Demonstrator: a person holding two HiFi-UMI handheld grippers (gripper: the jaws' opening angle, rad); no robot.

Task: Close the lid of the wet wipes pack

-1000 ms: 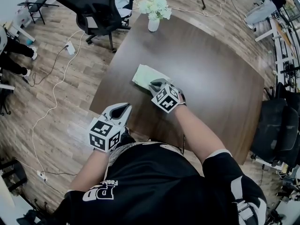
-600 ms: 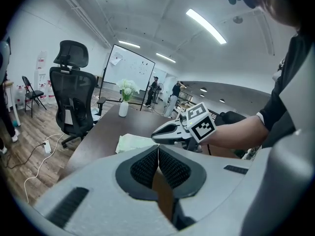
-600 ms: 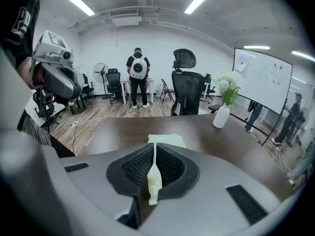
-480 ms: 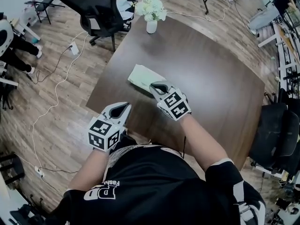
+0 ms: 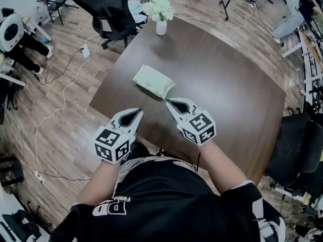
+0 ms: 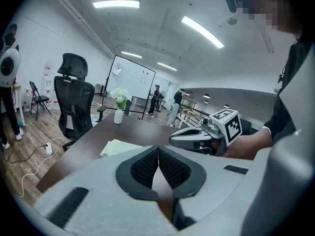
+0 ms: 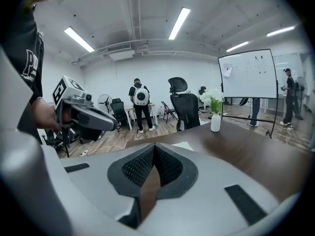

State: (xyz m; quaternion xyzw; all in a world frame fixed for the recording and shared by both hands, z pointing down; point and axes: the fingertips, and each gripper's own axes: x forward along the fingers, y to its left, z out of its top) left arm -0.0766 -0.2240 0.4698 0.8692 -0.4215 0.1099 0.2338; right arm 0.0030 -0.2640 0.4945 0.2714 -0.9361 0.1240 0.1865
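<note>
A dark brown wooden counter [image 5: 227, 84] stands on plank flooring [image 5: 65, 130]. I see the pale green wet wipes pack [image 5: 153, 81] lying flat at 11 o'clock from my right tongs [image 5: 168, 103], which have just closed on nothing; my left tongs [image 5: 137, 113] are likewise pressed together and empty.

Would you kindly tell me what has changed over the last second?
The right gripper has drawn back off the pale green wet wipes pack toward the near edge of the dark wooden table; its jaws have just been closing and are now shut on nothing. The left gripper stays shut and empty, and the pack and white vase of flowers keep their places.
</note>
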